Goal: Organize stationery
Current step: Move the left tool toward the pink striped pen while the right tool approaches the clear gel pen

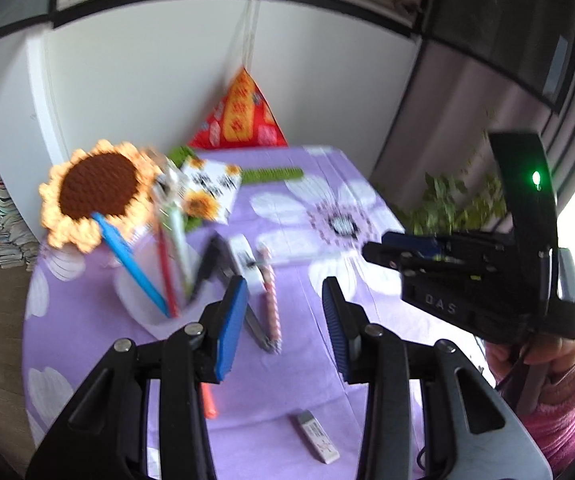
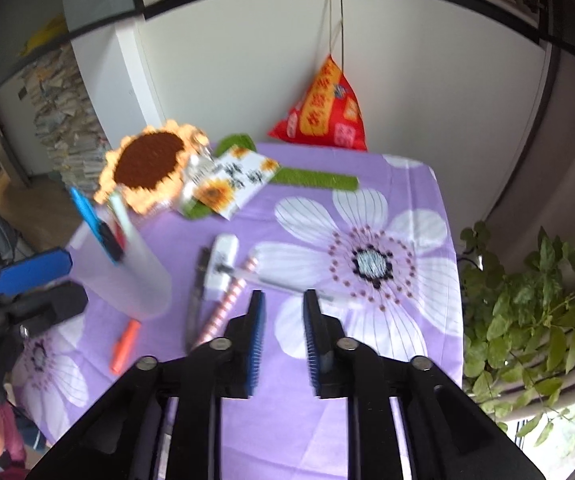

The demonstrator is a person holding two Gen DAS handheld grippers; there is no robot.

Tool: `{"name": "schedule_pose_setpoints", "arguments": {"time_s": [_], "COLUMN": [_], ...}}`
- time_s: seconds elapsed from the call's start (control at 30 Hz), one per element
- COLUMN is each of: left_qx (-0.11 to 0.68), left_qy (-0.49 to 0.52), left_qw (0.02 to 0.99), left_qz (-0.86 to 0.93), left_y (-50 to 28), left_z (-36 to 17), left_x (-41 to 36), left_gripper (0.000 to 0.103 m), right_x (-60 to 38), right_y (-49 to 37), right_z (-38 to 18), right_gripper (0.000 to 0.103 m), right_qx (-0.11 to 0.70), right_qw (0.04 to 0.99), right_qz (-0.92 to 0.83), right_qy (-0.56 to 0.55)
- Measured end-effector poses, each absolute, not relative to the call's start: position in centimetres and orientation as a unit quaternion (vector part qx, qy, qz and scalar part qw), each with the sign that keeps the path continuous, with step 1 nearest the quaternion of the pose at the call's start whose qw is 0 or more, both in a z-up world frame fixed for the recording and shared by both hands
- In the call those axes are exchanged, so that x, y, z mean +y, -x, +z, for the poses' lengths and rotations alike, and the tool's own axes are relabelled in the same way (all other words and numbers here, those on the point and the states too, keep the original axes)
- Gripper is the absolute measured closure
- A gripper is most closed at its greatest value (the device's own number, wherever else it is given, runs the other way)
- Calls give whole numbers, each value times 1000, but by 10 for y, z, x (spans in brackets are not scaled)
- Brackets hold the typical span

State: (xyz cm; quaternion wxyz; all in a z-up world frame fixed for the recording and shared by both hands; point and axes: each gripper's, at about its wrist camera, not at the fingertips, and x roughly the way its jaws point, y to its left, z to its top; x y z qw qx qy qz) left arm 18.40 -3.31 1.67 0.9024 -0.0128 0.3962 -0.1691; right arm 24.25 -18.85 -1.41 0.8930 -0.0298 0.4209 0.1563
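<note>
1. The left claw point(image 1: 285, 300) is partly open and holds nothing.
2. The right claw point(image 2: 281, 312) has a small gap and holds nothing. Its side reads "DAS".
3. A white eraser point(image 1: 318, 437) and an orange marker point(image 2: 125, 346) lie on the purple cloth point(image 2: 407, 184).
4. A striped pencil point(image 2: 223, 308) lies beside the white cup point(image 2: 131, 276) of pens.
5. The writing on the red bag point(image 2: 327, 114) is too blurred to read.

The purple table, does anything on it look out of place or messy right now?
Yes. Several items lie loose on the tablecloth rather than in the pen cup: an orange marker beside the cup, a pink striped pen and a white correction tape in a crossed pile, and a white eraser near the front edge.
</note>
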Motion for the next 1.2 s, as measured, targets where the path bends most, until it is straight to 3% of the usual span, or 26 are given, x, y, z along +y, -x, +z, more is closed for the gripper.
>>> {"name": "schedule_pose_setpoints", "arguments": {"time_s": [0.07, 0.2, 0.37, 0.53, 0.97, 1.03, 1.07, 1.1, 1.13, 1.2], "left_qx": [415, 455, 485, 500, 534, 539, 534, 537, 538, 544], "left_qy": [4, -2, -10, -15, -19, -19, -23, -25, -23, -17], "left_qw": [894, 876, 861, 854, 835, 833, 836, 835, 834, 829], "left_qz": [-170, -160, -151, -145, -129, -124, -123, -122, -122, -128], "left_y": [-189, -203, -217, -227, -249, -251, -250, -250, -250, -249], "left_z": [2, -26, -48, -59, -85, -89, -88, -88, -88, -88], "left_x": [-43, -52, -62, -68, -72, -71, -71, -71, -70, -68], "left_gripper": [67, 77, 77, 77, 77, 78, 83, 89, 94, 95], "right_x": [-193, -199, -204, -206, -186, -184, -183, -182, -181, -181], "right_y": [-244, -248, -258, -274, -303, -301, -301, -300, -299, -296], "right_z": [-24, -39, -57, -70, -95, -95, -96, -96, -97, -99], "right_gripper": [75, 74, 72, 57, 57, 57, 57, 62, 76, 93], "right_qx": [429, 438, 446, 447, 459, 451, 451, 450, 449, 464], "right_qw": [889, 884, 876, 872, 853, 856, 856, 857, 858, 850], "right_qz": [158, 162, 179, 190, 225, 225, 223, 220, 213, 208], "right_qy": [29, 34, 36, 53, 101, 114, 117, 121, 130, 138]}}
